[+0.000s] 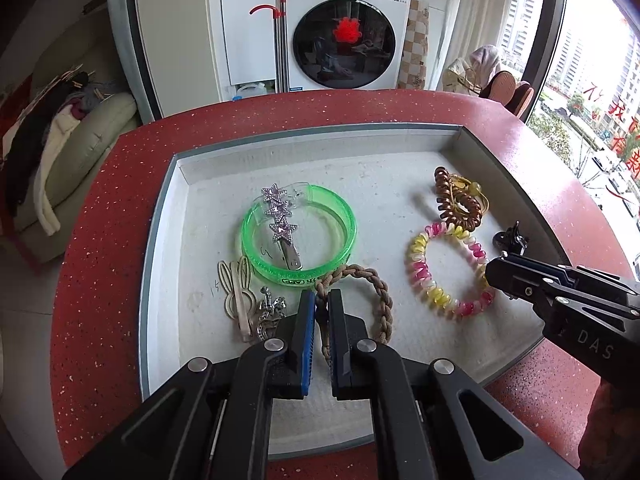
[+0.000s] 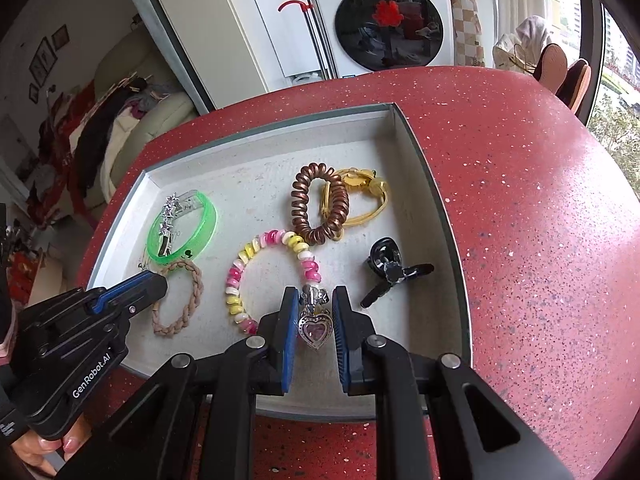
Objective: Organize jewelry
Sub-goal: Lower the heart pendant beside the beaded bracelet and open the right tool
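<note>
A shallow white tray (image 1: 168,184) holds the jewelry. My left gripper (image 1: 322,300) is shut on a tan braided bracelet (image 1: 380,296), low over the tray's near side; it also shows in the right wrist view (image 2: 152,284), with the bracelet (image 2: 188,300). My right gripper (image 2: 316,300) is shut on a silver charm with a pink heart pendant (image 2: 315,330), above a pink-yellow spiral hair tie (image 2: 256,256). In the left wrist view the right gripper (image 1: 496,270) sits at that tie's (image 1: 424,276) right edge. A green bangle (image 1: 340,216) carries a star hair clip (image 1: 278,212).
A brown spiral tie (image 2: 316,204), a yellow band (image 2: 372,196) and a black claw clip (image 2: 390,270) lie at the tray's right. A wooden rabbit clip (image 1: 240,292) and silver charms (image 1: 270,312) lie at its left. The tray rests on a red speckled counter (image 2: 540,200).
</note>
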{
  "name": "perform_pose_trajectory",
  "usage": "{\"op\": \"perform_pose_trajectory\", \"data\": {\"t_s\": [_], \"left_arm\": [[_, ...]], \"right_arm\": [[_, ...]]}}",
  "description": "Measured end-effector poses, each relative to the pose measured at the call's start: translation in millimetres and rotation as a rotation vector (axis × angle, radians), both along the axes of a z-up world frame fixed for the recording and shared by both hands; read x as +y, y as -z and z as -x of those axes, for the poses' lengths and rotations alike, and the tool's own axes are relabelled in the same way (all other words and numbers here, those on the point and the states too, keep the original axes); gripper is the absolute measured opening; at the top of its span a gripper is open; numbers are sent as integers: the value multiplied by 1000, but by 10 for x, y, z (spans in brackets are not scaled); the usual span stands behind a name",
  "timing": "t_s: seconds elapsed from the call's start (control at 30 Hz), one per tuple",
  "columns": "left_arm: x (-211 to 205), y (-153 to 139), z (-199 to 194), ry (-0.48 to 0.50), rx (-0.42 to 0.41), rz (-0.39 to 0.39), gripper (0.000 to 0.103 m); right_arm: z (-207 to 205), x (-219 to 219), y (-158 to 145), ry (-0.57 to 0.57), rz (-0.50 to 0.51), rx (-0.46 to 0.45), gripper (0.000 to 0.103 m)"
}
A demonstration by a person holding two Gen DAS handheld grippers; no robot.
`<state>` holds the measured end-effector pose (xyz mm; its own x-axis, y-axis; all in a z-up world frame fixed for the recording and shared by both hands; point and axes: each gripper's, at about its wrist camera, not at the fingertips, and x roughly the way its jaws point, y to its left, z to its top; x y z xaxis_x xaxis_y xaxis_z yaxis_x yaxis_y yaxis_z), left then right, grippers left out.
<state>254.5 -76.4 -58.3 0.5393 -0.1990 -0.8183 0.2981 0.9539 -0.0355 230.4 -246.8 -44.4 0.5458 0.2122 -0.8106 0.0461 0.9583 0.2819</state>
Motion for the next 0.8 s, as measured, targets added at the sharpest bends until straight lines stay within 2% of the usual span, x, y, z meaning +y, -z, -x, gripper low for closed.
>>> {"op": "perform_pose_trajectory", "data": {"t_s": [0.37, 0.4, 0.47, 0.53, 0.8], "left_arm": [[-32, 34, 44, 1, -14, -49, 24], [-24, 20, 54, -6, -23, -50, 24], [-14, -6, 62, -14, -34, -45, 24], [0, -32, 66, -17, -38, -41, 24], [19, -107, 84, -30, -53, -44, 25]], "right_arm": [[15, -22, -7, -11, -14, 4, 21], [22, -34, -15, -9, -22, 2, 23], [42, -44, -45, -5, -32, -8, 37], [61, -27, -79, -10, -35, -19, 43], [118, -14, -193, -4, -39, -47, 45]]}}
